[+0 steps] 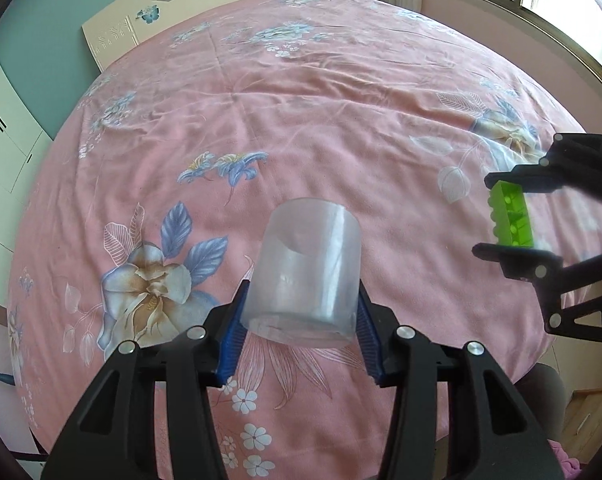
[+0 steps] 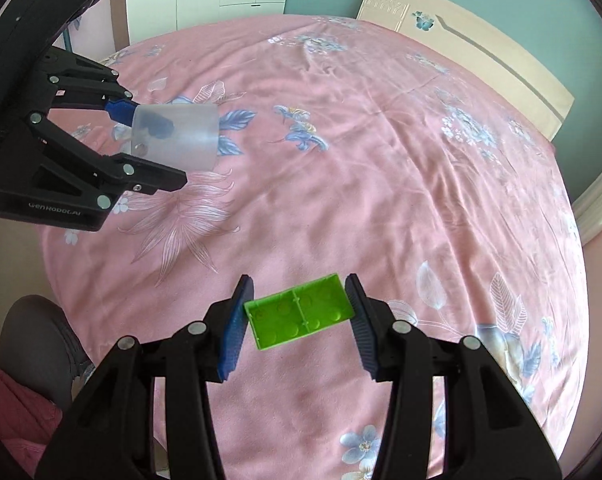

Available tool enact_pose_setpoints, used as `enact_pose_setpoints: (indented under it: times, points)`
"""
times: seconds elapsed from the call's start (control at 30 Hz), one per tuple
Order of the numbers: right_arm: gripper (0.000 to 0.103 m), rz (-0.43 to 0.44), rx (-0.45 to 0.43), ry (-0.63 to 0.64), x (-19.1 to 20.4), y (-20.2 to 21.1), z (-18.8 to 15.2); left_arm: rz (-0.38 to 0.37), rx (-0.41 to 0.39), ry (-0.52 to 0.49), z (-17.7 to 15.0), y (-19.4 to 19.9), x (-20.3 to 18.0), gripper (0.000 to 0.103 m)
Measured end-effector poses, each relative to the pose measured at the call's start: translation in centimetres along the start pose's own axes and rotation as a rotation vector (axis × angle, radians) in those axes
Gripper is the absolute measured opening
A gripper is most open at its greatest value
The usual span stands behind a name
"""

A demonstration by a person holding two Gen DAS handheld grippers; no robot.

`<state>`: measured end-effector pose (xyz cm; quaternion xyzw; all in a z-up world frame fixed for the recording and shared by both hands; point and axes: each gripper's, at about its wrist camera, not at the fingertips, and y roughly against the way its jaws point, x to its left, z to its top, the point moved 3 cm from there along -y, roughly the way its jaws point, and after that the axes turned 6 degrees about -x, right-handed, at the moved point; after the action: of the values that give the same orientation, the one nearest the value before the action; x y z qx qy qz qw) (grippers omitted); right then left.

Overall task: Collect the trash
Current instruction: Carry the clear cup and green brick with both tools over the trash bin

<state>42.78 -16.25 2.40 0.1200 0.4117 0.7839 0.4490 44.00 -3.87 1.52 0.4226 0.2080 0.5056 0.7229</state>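
Pickup stage, I judge: left gripper [image 1: 301,312] clamps a translucent plastic cup [image 1: 307,268] at lower centre; right gripper [image 2: 299,316] clamps a green toy brick [image 2: 299,312] above the pink bedsheet [image 2: 381,180]. Next: find a bin; none visible.

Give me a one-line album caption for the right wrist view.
Right gripper clamps a green toy brick above a pink floral bedspread, left gripper holding a translucent plastic cup.

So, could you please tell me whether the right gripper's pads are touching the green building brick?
Touching. The right wrist view shows the right gripper with a blue pad pressed against each short end of the green building brick.
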Motion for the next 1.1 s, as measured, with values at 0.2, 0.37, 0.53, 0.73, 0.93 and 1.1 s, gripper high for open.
enact_pose_setpoints:
  times: [0.2,0.37,0.53,0.73,0.93,1.1]
  points:
    - [0.048,-0.068,-0.066,-0.003,0.9,6.6,1.0,0.021,-0.077,-0.009,-0.5,6.4,-1.2,0.051]
    - [0.048,-0.118,-0.119,0.011,2.2,11.9,1.4,0.052,-0.151,-0.030,-0.8,11.8,-2.1,0.051]
    - [0.048,-0.167,-0.165,0.016,3.4,16.9,1.5,0.082,-0.218,-0.045,-1.5,16.8,-3.0,0.051]
    - [0.048,-0.215,-0.204,0.005,4.9,21.5,0.9,0.112,-0.274,-0.065,-3.1,20.9,-3.9,0.051]
    - [0.048,-0.233,-0.222,-0.006,6.9,24.3,-0.4,0.148,-0.301,-0.080,-5.6,23.5,-4.8,0.051]
    - [0.048,-0.234,-0.231,-0.015,8.5,25.7,-1.3,0.166,-0.304,-0.083,-7.7,24.7,-5.2,0.051]
